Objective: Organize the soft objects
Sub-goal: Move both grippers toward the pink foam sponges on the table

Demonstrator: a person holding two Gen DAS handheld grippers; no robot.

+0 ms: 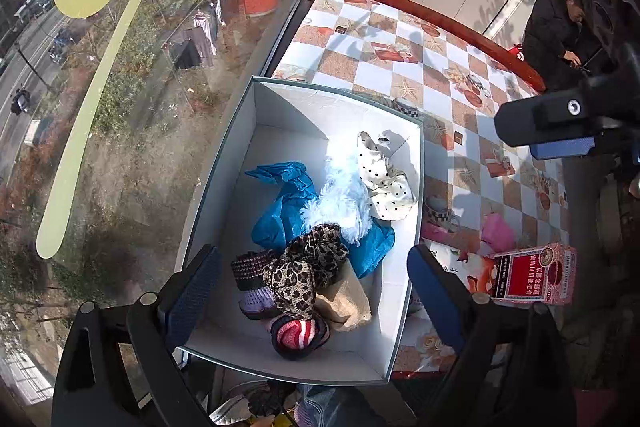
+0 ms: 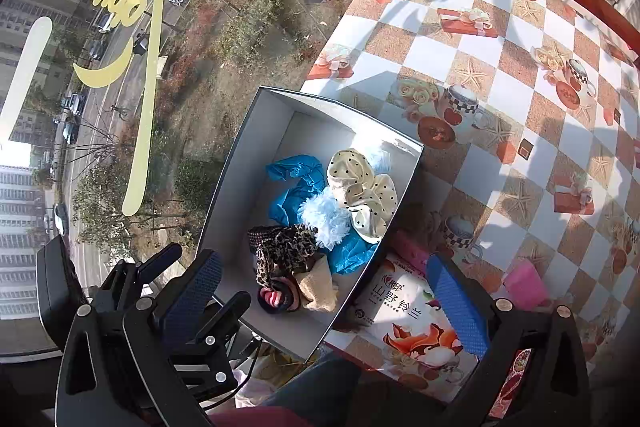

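Observation:
An open white box (image 1: pixel 256 115) stands on the checked table by the window. Inside lie a blue cloth (image 1: pixel 288 203), a white fluffy piece (image 1: pixel 344 195), a cream polka-dot cloth (image 1: pixel 384 183), a leopard-print scarf (image 1: pixel 308 267), a purple knit (image 1: pixel 252 279), a red-and-white striped piece (image 1: pixel 296 333) and a beige cloth (image 1: pixel 352 299). My left gripper (image 1: pixel 312 291) hangs open over the box's near end, touching nothing. My right gripper (image 2: pixel 326 299) is also open, spanning the box's near right wall (image 2: pixel 360 291), with the polka-dot cloth (image 2: pixel 360 195) lying beyond it.
A pink soft item (image 1: pixel 498 233) and a red printed carton (image 1: pixel 536 275) lie on the table right of the box. A flat packet with a fox picture (image 2: pixel 416 327) sits under my right finger. Window glass runs along the left. A person (image 1: pixel 556 39) sits at the far right.

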